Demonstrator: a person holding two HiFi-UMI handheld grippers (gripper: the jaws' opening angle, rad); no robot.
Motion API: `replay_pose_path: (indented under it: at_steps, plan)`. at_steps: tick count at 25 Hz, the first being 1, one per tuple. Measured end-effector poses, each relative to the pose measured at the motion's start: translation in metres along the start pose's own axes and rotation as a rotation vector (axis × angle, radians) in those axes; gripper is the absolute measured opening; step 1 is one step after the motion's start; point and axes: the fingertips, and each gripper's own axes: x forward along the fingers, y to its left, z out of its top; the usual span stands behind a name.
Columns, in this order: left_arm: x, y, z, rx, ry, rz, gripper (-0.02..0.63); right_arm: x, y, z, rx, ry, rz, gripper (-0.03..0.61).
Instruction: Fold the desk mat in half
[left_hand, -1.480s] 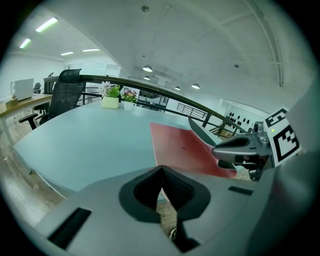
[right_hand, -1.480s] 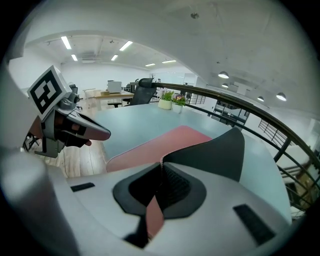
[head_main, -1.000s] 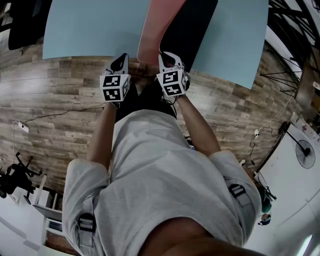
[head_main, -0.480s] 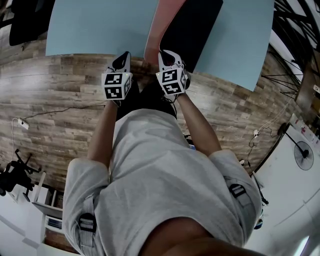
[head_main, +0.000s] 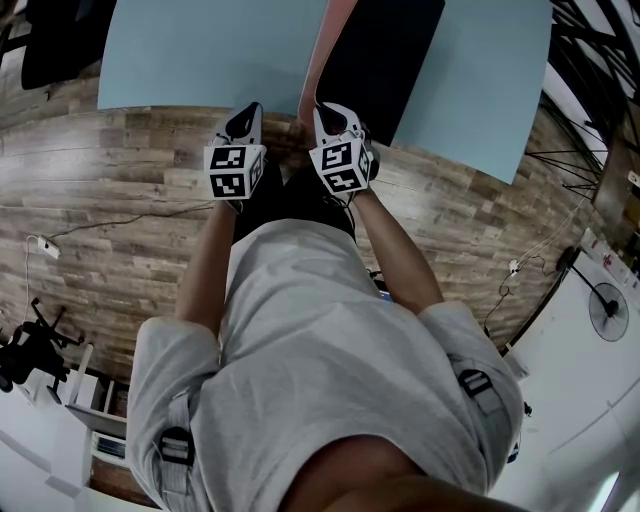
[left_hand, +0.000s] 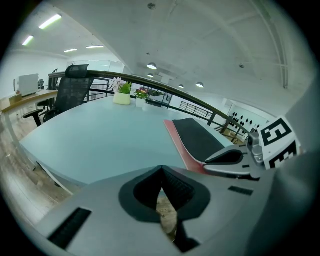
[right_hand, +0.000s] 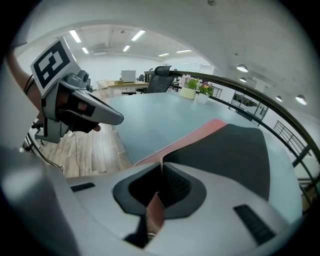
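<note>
The desk mat, black (head_main: 385, 60) on one face and pink (head_main: 318, 55) on the other, lies on the light blue table (head_main: 200, 50), its left part raised so a pink strip shows. My right gripper (head_main: 330, 112) is shut on the mat's near edge; a pink sliver sits between the pads (right_hand: 154, 210), and black mat (right_hand: 225, 150) stretches ahead. The left gripper (head_main: 246, 118) hovers beside it at the table's near edge, shut with nothing in it; floor shows below its jaws (left_hand: 161, 172). Each gripper sees the other: left gripper (right_hand: 75, 107), right gripper (left_hand: 230, 160).
A black office chair (left_hand: 72, 92) stands at the table's far left. Potted plants (left_hand: 122, 92) sit at the far edge before a railing. Wooden floor (head_main: 120, 180) lies under me with a cable (head_main: 100, 225) across it. A fan (head_main: 608, 310) stands at the right.
Both grippers have edged toward the table. The pink strip of the raised mat has grown narrower in the head view, and more black shows. Both jaws look unchanged.
</note>
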Motion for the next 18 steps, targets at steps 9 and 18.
replay_pose_path:
  at_steps: [9, 18]
  plan:
    - [-0.007, 0.006, -0.007, -0.007, 0.007, -0.002, 0.011, 0.003, 0.011, 0.004, -0.021, -0.001, 0.006, 0.020]
    - [-0.008, 0.009, -0.007, -0.013, -0.002, -0.001, 0.011, 0.003, 0.019, 0.004, -0.042, 0.003, 0.018, 0.021]
